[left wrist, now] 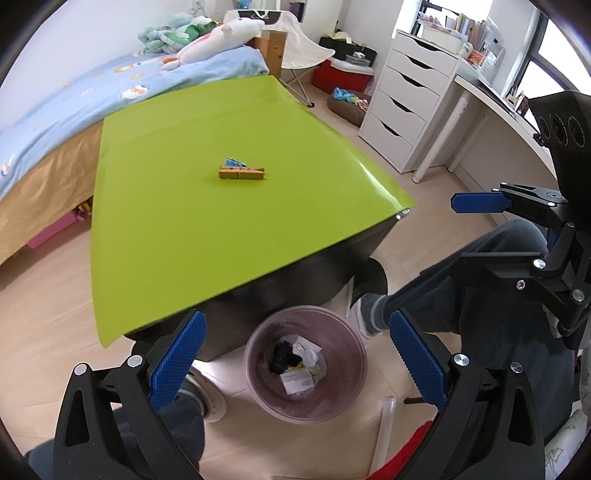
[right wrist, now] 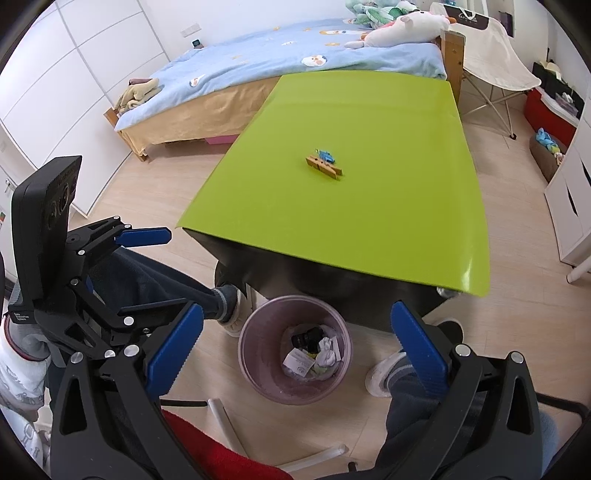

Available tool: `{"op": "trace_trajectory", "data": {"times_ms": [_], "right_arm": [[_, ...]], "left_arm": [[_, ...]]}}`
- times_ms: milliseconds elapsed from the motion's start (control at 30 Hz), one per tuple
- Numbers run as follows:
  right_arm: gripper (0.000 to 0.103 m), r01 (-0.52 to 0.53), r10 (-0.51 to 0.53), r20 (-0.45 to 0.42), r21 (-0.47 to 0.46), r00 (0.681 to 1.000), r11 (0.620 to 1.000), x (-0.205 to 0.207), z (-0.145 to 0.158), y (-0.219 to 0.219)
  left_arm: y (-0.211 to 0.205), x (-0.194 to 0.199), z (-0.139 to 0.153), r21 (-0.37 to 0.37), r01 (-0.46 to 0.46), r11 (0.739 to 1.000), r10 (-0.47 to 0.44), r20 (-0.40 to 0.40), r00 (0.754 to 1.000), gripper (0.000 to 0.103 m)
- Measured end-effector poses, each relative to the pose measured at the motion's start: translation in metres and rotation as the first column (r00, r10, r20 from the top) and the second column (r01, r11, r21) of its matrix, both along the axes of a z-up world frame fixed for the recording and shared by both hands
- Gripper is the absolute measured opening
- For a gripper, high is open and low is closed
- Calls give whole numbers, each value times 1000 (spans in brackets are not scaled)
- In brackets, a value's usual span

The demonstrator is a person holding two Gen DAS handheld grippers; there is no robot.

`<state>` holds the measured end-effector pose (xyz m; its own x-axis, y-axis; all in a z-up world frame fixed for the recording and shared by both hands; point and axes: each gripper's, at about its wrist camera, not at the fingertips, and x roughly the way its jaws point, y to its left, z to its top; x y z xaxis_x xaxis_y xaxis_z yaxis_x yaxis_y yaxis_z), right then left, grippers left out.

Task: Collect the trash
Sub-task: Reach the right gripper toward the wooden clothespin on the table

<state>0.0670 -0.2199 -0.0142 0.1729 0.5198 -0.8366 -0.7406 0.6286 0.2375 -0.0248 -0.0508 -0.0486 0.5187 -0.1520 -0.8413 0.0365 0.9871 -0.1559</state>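
At the far left of the left wrist view a bed with a pale blue cover runs along the wall, with plush toys heaped at its far end. Just right of the bed stands the worktop, covered in a bright green sheet, and near its middle lies a wooden clothespin with a small blue clip touching its far side; both are well apart from either tool. Below the near edge of the worktop, on the wooden floor, sits a pinkish translucent trash bin, and the collected trash rests at its bottom: a black lump, crumpled white paper and a printed card. The left gripper hovers above the bin with its blue-padded jaws spread wide and nothing between them, the bin's mouth showing in the gap. Further right the person's dark trouser leg and grey sock reach under the worktop, and beyond them the right gripper hangs over the same bin, its jaws likewise wide apart and empty, as its own camera shows. At the right side of the room stands a white chest of drawers next to a white desk below the window.
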Motion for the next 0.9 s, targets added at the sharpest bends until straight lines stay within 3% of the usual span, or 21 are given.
{"op": "trace_trajectory", "data": {"times_ms": [433, 833, 900], "right_arm": [[100, -119, 122, 49, -53, 991, 991, 62, 4, 62], [99, -258, 289, 98, -246, 952, 934, 121, -47, 143], [92, -284, 319, 92, -276, 943, 918, 127, -57, 153]], "left_arm": [[34, 33, 9, 30, -42, 999, 41, 32, 999, 96], [55, 48, 7, 24, -69, 997, 68, 29, 997, 96], [58, 49, 6, 21, -74, 997, 74, 28, 997, 96]]}}
